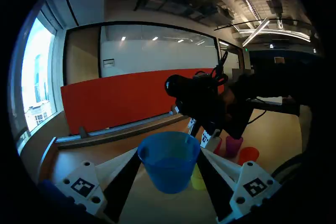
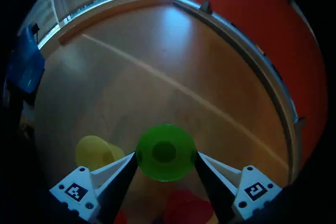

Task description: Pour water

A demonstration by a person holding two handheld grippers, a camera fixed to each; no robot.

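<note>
My left gripper (image 1: 169, 152) is shut on a blue cup (image 1: 169, 167), held upright above the wooden table (image 1: 269, 131); a darker level inside looks like water. Beyond it a hand holds my right gripper (image 1: 199, 131), pointing down at the table. In the right gripper view, that right gripper (image 2: 166, 154) is shut on a green cup (image 2: 165, 152), and I look down into its mouth, which seems empty. The blue cup (image 2: 25, 62) appears at that view's far left edge.
On the table stand a yellow cup (image 2: 94, 152) (image 1: 197, 180), a red cup (image 2: 185, 209), a purple cup (image 1: 233, 145) and an orange cup (image 1: 248, 154). A red partition (image 1: 117, 98) with a rail runs along the table's far side. Bare wooden table (image 2: 168, 56) stretches ahead.
</note>
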